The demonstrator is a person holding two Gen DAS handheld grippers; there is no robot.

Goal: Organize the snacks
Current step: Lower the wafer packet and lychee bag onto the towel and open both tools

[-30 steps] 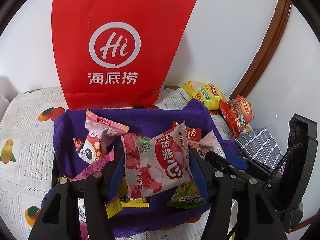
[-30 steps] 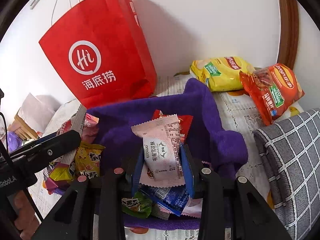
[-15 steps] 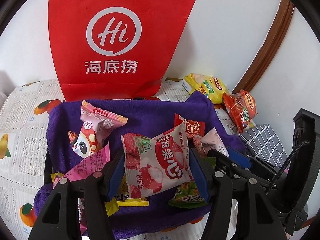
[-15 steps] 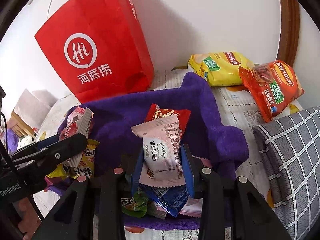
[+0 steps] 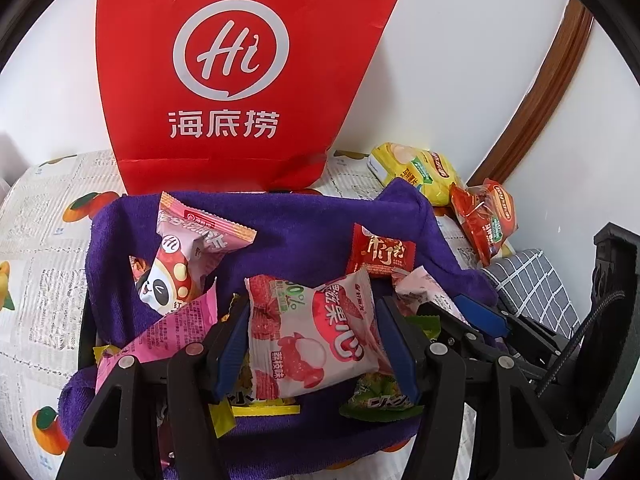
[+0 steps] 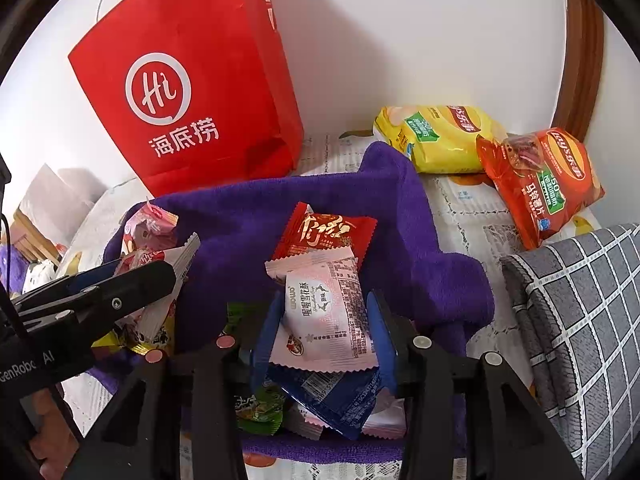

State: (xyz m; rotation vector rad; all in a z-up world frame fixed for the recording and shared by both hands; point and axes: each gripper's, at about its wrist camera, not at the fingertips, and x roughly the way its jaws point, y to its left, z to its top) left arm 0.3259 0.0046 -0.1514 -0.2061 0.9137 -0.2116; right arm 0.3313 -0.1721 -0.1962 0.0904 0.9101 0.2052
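Note:
My left gripper is shut on a pink lychee snack packet, held above a purple towel-lined basket. My right gripper is shut on a pale pink snowflake-crisp packet, over the same basket. Loose in the basket lie a red packet, a panda packet, a blue packet and green packets. A tall red paper bag stands behind the basket, also seen in the right wrist view.
A yellow chip bag and an orange chip bag lie at the back right by the wall. A grey checked cushion is at right. A fruit-print cloth covers the table. Wooden trim runs up the wall.
Both grippers have moved forward toward the red bag with their packets still held. The red packet in the basket now shows more fully.

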